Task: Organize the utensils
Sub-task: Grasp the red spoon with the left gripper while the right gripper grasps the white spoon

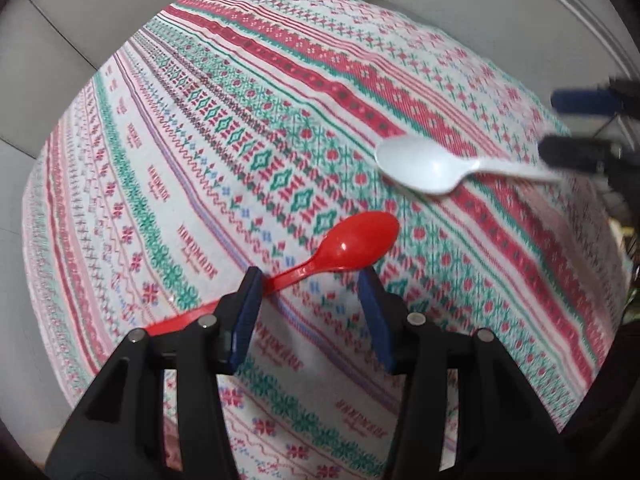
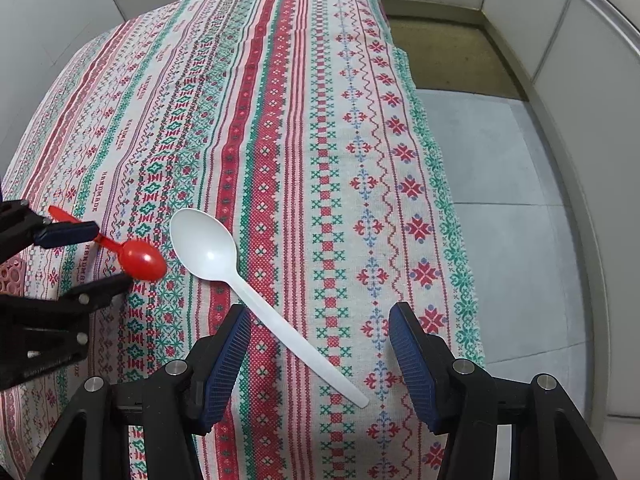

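Nearest the left wrist camera, the left gripper (image 1: 312, 280) points steeply down at the table, its two blue ribbed pads standing apart with bare cloth between them. The thin handle of a glossy red plastic spoon (image 1: 352, 244) passes just behind the left pad and runs out toward the lower left; whether that pad actually touches the handle cannot be told. The jaws grip nothing. The spoon's bowl lies face up on the cloth just beyond the fingertips.

In the right wrist view, the right gripper (image 2: 320, 316) is likewise tilted down with its blue pads wide apart. The long handle of a matte white plastic spoon (image 2: 208, 246) lies on the cloth between them, slanting from lower right up to the left (nearer the left pad than the right), and neither pad presses on it. Its bowl rests face up beyond the fingertips, close beside the red spoon's bowl but not touching it.

Both spoons lie on a woven tablecloth (image 2: 280, 120) striped in red, green and white cross-stitch patterns with the word HANDMADE repeated along some bands. A pink perforated piece (image 2: 12, 276) shows at the left edge behind the other gripper. Past the table's far edge lies grey floor (image 2: 500, 160) and pale wall panels (image 2: 60, 12).
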A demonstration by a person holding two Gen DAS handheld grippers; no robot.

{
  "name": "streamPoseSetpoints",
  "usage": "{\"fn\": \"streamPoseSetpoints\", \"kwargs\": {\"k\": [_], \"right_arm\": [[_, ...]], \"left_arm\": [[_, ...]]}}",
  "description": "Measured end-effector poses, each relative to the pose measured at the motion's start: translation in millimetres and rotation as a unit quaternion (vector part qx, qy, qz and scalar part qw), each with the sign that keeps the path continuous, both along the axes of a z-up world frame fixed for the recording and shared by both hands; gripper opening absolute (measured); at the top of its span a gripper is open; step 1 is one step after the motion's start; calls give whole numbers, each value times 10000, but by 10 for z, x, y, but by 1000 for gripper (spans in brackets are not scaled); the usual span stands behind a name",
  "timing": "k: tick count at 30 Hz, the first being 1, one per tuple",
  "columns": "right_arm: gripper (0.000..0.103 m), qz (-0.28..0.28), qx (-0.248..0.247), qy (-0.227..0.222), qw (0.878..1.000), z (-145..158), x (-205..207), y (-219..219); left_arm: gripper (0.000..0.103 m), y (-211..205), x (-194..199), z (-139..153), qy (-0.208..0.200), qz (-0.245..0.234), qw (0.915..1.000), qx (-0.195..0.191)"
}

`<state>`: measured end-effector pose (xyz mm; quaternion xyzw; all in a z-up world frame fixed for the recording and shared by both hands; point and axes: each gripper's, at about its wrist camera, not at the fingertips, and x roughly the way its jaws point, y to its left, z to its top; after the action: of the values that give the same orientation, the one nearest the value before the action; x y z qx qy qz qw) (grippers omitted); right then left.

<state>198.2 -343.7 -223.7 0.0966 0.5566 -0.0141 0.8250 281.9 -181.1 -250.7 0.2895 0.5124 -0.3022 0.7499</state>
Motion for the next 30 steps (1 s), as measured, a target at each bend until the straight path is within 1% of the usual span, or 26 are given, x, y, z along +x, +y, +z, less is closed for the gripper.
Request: {"fn": "streamPoseSetpoints", "kwargs": {"k": [2, 3, 4, 5, 6, 8, 9, 10, 12, 15, 18, 21, 23, 27, 30], "right_arm": [[59, 3, 32, 14, 10000, -24, 21, 8], [55, 3, 42, 20, 10000, -33, 27, 13], [53, 5, 57, 29, 10000, -43, 35, 15], [52, 5, 72, 38, 10000, -51, 42, 15], [50, 5, 88, 51, 9999, -65, 51, 18], [47, 18, 106, 72, 9999, -92, 72, 27], [44, 23, 117, 78, 9999, -104, 79, 30], [41, 26, 131, 93, 9999, -119, 91, 33], [38, 30, 158, 126, 9998, -147, 115, 41], [35, 67, 160, 150, 9997, -169, 138, 68], [34, 126, 166, 132, 9997, -171, 157, 105], [33, 228, 168, 105, 9995, -165, 189, 160], [33, 338, 159, 90, 9993, -161, 213, 204], [33, 516, 150, 155, 9984, -187, 278, 284], [31, 662, 80, 222, 9975, -217, 314, 344]], "left_arm": [[49, -10, 42, 2, 81, 28, 9999, -130], [48, -18, 59, 1, 97, 20, 9998, -170], [38, -24, 70, 1, 180, 6, 9995, -242], [34, -26, 93, 3, 304, 17, 9989, -350], [33, -40, 107, -3, 292, 29, 9990, -347], [24, -76, 92, -4, 290, -29, 9990, -346], [14, -98, 84, -5, 284, -54, 9991, -322], [9, -110, 79, -3, 291, -47, 9991, -304], [6, -139, 85, -4, 285, 43, 9992, -274], [6, -163, 109, -8, 327, 253, 9986, -331], [5, -102, 162, 14, 346, 459, 9975, -415], [5, 1, 126, 71, 413, 714, 9948, -605], [5, 78, 93, 116, 386, 832, 9937, -651], [5, 211, -35, 234, 268, 953, 9926, -707], [5, 278, -176, 320, 206, 889, 9925, -813]]}}
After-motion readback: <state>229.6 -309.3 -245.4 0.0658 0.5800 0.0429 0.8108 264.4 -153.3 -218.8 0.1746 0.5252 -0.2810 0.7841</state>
